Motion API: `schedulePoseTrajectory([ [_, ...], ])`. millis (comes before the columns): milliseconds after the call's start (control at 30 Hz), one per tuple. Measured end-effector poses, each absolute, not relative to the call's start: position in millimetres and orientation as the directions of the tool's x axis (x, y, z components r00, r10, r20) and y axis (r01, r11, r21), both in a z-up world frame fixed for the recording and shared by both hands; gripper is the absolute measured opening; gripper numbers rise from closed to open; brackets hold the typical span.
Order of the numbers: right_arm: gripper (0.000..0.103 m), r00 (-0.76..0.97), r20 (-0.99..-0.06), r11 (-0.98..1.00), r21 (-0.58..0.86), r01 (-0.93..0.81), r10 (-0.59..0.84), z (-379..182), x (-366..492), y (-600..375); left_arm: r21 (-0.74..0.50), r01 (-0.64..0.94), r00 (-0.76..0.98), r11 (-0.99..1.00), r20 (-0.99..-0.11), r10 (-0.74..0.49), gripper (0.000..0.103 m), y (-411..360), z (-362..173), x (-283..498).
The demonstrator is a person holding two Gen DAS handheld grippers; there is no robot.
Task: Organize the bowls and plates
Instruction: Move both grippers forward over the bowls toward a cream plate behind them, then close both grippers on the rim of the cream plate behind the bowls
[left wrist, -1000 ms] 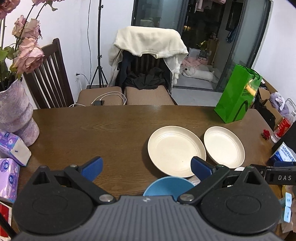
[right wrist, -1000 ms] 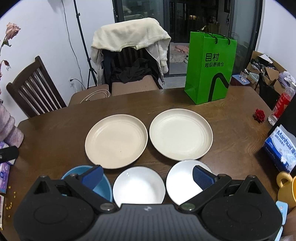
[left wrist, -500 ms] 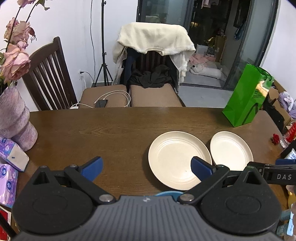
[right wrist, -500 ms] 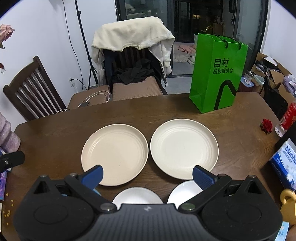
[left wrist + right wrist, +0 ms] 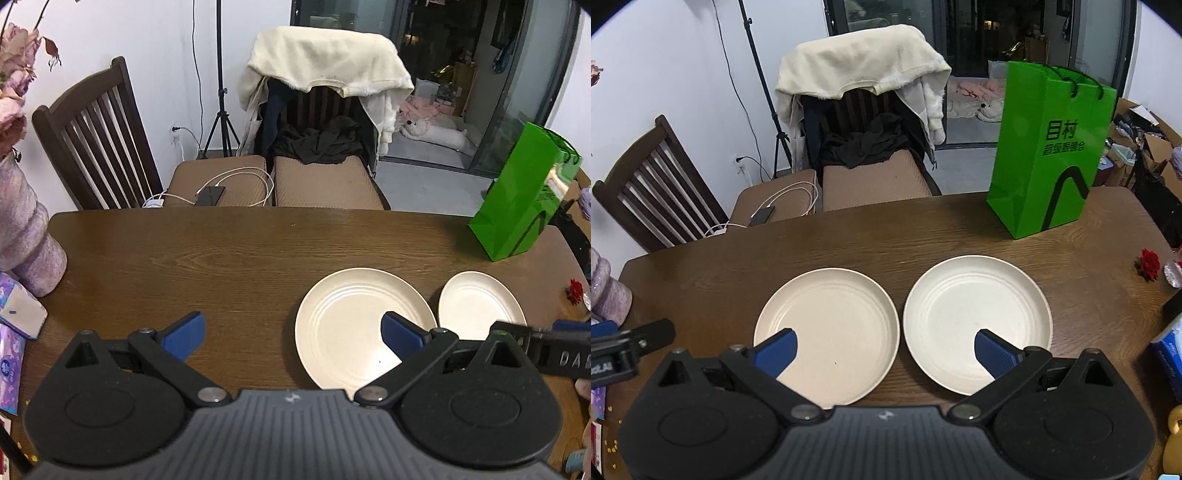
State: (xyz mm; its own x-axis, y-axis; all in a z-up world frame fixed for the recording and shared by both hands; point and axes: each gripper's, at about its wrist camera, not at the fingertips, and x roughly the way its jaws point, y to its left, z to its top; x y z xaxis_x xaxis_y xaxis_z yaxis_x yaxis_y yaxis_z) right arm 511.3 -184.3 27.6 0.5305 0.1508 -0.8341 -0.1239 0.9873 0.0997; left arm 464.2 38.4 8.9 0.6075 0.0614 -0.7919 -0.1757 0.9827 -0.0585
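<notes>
Two cream plates lie side by side on the brown wooden table (image 5: 886, 240). The left plate (image 5: 834, 325) and the right plate (image 5: 975, 314) show in the right wrist view. In the left wrist view the left plate (image 5: 351, 325) sits ahead to the right, with the right plate (image 5: 476, 302) beyond it. My left gripper (image 5: 291, 332) is open and empty above the table, its right finger over the left plate. My right gripper (image 5: 884, 349) is open and empty, above the near edges of both plates. The bowls are hidden below the gripper bodies.
A green paper bag (image 5: 1052, 147) stands at the table's far right. A purple vase (image 5: 26, 240) and tissue packs (image 5: 18, 314) sit at the left edge. A red flower (image 5: 1148, 264) and a blue box (image 5: 1171, 354) lie at the right. Chairs (image 5: 864, 147) stand behind the table.
Both grippers have risen and tilted up. The blue bowl and the two white bowls have dropped out of view below the gripper bodies. Both grippers stay open.
</notes>
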Motion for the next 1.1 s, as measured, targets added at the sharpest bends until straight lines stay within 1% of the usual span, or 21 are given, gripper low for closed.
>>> schedulePoseTrajectory([
  [133,0.102,0.512,-0.845,0.987,0.103,-0.124,0.153,15.2,519.4,-178.6,-0.067,-0.197,0.598,0.978,-0.799,0.066,0.103,40.2,-2.2,476.0],
  [300,0.101,0.489,-0.858,0.986,0.114,-0.119,0.158,-2.4,528.5,-174.5,-0.038,-0.226,0.588,0.973,-0.802,0.106,0.103,43.2,-14.3,489.8],
  [400,0.098,0.479,-0.862,0.985,0.125,-0.116,0.165,-11.6,532.6,-173.3,-0.038,-0.245,0.584,0.969,-0.803,0.117,0.103,46.9,-20.7,496.8],
  [733,0.098,0.447,-0.876,0.983,0.156,-0.096,0.182,-41.8,546.6,-172.5,-0.008,-0.275,0.548,0.962,-0.823,0.15,0.103,52.0,-49.0,516.6],
  [833,0.092,0.431,-0.884,0.983,0.163,-0.083,0.183,-52.8,549.4,-174.6,0.012,-0.269,0.529,0.963,-0.834,0.158,0.103,49.7,-57.9,521.9],
  [933,0.091,0.416,-0.891,0.984,0.166,-0.072,0.181,-62.8,551.3,-177.6,0.014,-0.264,0.508,0.965,-0.848,0.151,0.103,50.6,-65.7,525.5],
  [1000,0.088,0.41,-0.895,0.984,0.166,-0.068,0.179,-67.7,552.5,-179.2,0.008,-0.26,0.497,0.966,-0.856,0.141,0.103,51.7,-70.7,527.3],
  [1067,0.081,0.401,-0.898,0.983,0.171,-0.064,0.182,-72.4,554.2,-180.9,0.011,-0.256,0.49,0.967,-0.86,0.139,0.103,51.9,-75.1,529.0],
  [1100,0.081,0.397,-0.899,0.983,0.174,-0.061,0.184,-74.3,554.9,-181.5,0.01,-0.251,0.489,0.968,-0.862,0.136,0.103,51.9,-77.5,529.6],
])
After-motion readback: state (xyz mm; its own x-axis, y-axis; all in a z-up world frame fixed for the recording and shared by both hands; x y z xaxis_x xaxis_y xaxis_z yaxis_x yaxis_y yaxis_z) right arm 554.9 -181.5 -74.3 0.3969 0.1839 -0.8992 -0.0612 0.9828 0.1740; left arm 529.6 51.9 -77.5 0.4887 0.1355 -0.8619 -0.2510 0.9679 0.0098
